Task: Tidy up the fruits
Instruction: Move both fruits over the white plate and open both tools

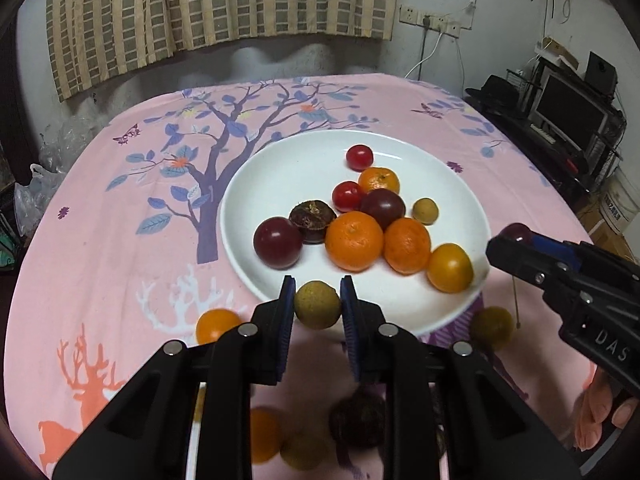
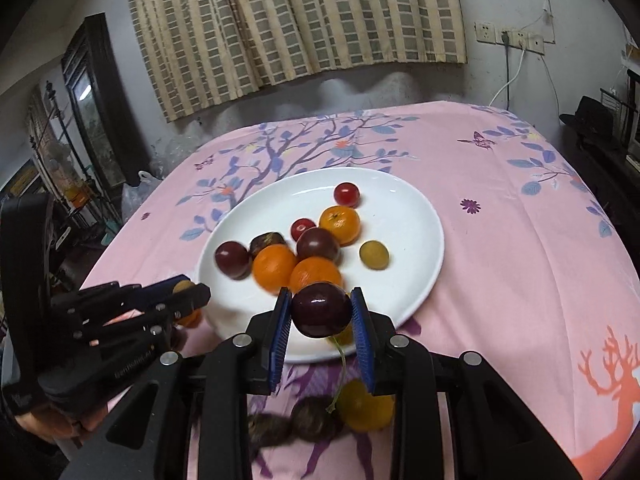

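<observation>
Fruits: I hold two of them. My left gripper (image 1: 317,305) is clamped on a green-brown fruit (image 1: 317,305) at the plate's (image 1: 256,184) near rim; my right gripper (image 2: 322,312) pinches a dark cherry (image 2: 322,311), stem dangling, also over the near rim. The pile (image 1: 356,236) lies straight ahead of both, the cherry nearer the oranges. More fruit waits on the cloth (image 1: 120,240) below me.

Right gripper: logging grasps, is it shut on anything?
Shut: the right gripper has its jaws pressing both sides of a dark cherry.
</observation>
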Demonstrator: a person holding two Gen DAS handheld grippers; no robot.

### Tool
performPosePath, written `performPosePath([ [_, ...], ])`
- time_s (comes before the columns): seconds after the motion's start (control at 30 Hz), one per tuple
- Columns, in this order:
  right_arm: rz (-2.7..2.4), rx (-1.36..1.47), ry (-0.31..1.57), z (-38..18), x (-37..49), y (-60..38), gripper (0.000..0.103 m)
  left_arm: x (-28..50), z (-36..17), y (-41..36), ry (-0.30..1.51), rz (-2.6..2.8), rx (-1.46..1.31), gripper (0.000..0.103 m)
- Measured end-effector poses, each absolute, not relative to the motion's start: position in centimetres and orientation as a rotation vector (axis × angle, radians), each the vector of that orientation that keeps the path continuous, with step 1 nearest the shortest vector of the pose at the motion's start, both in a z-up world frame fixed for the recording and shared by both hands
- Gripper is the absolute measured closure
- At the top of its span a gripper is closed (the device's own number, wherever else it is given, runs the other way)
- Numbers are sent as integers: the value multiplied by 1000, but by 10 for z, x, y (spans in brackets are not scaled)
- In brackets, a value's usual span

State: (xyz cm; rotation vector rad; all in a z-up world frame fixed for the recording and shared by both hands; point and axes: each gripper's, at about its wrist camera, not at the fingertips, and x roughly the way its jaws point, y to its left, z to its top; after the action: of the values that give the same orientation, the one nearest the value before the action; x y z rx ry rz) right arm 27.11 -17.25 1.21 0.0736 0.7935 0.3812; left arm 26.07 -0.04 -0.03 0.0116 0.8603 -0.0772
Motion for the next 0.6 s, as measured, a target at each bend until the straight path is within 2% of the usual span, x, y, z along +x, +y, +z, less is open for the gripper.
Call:
performPosePath([
  [0.1, 360, 69, 811, 5, 290, -166, 73, 273, -7, 0, 865, -64, -9, 80],
  [0.13, 358, 69, 823, 2, 297, -163, 73, 275, -9, 1, 858, -57, -19, 76],
  [0.2, 351, 73, 833, -2, 304, -162, 72, 277, -11, 2, 852, -43, -30, 64],
  [0.23, 348, 84, 832, -3, 307, -162, 69, 277, -11, 2, 846, -33, -30, 51],
  [0.27, 351, 102, 834, -6, 310, -163, 58, 275, -11, 3, 837, -21, -28, 43],
  [0.3, 350, 113, 833, -7, 311, -164, 49, 273, -10, 3, 828, -13, -27, 41],
  [0.33, 339, 120, 828, -7, 311, -166, 47, 271, -9, 4, 823, -11, -25, 41],
  [0.6, 333, 114, 826, -6, 288, -179, 47, 240, -1, 19, 801, 0, -38, 29],
])
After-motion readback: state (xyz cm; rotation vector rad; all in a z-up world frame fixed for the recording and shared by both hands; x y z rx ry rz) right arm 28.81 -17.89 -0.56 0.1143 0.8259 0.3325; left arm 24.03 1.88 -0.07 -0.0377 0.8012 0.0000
